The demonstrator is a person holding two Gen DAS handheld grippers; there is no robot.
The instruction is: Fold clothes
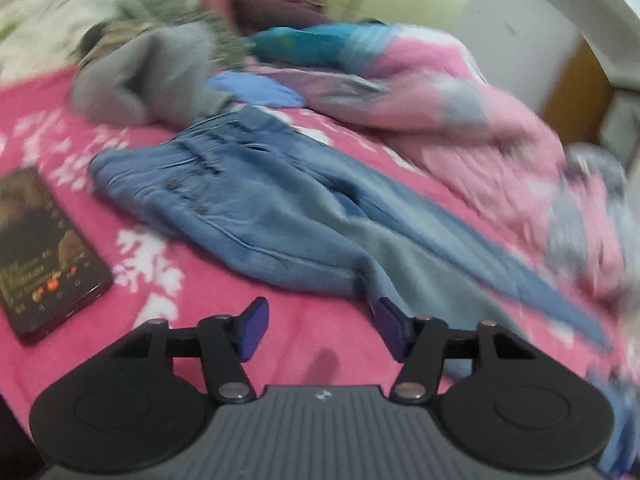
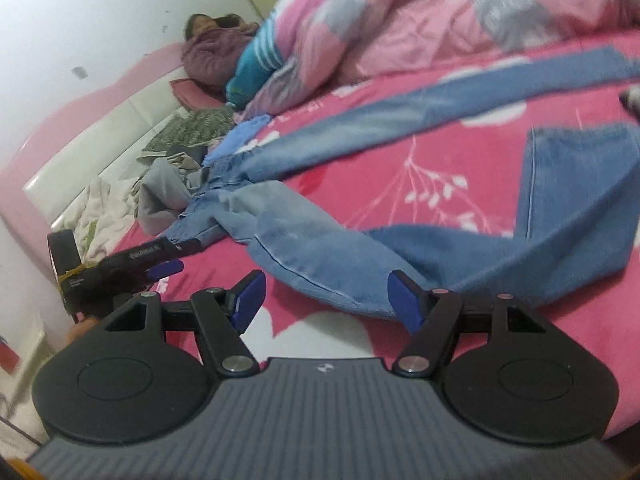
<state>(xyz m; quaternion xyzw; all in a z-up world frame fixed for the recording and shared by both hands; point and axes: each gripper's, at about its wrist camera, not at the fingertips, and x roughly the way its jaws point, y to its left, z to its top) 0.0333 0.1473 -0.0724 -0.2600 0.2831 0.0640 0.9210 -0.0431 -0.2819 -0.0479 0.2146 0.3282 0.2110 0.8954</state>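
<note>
Both grippers empty, fingers apart. Jeans [image 1: 248,200] sprawl on the pink bed [image 1: 60,132], waistband toward 11 o'clock. I'd bring the left gripper [image 1: 320,330] and right gripper [image 2: 326,300] onto the leg hems, pinch firmly, then flatten before folding.

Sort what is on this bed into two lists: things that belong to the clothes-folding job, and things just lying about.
Belongs to the job:
- blue jeans
- grey garment

Just lying about:
- phone
- pink quilt
- teal cushion
</note>
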